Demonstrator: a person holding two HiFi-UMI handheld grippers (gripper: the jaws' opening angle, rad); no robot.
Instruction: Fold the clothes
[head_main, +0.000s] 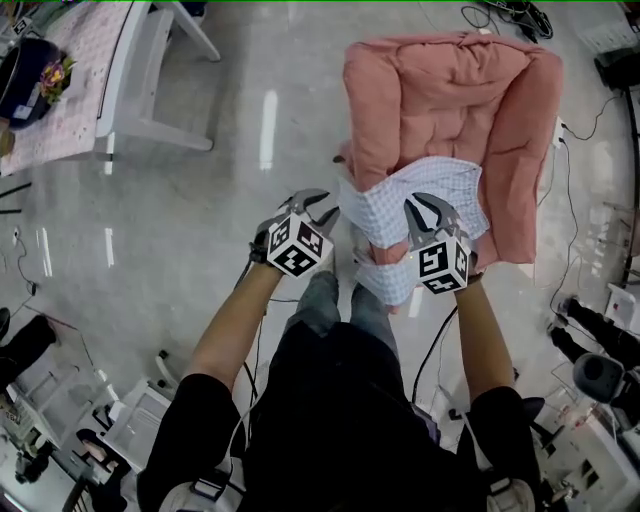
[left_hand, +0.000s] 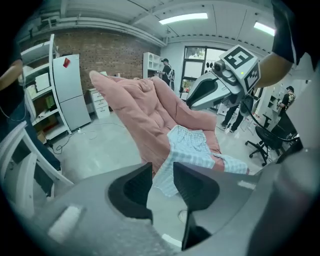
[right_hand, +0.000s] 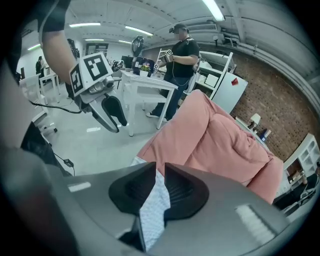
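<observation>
My right gripper (head_main: 428, 212) had its jaws clamped on an edge of the checked cloth (head_main: 385, 215). My left gripper (head_main: 316, 208) had narrow, empty jaws. The cloth draped off the pink armchair (head_main: 450, 90). Probably light, limp, saggy; best pinched at the hem corners.

Checked garment (head_main: 385, 205): part hidden behind the right tongs (head_main: 428, 208). Bench (head_main: 90, 70) cut off by the head view's top-left corner. Shelf items (left_hand: 44, 80) indistinct.
</observation>
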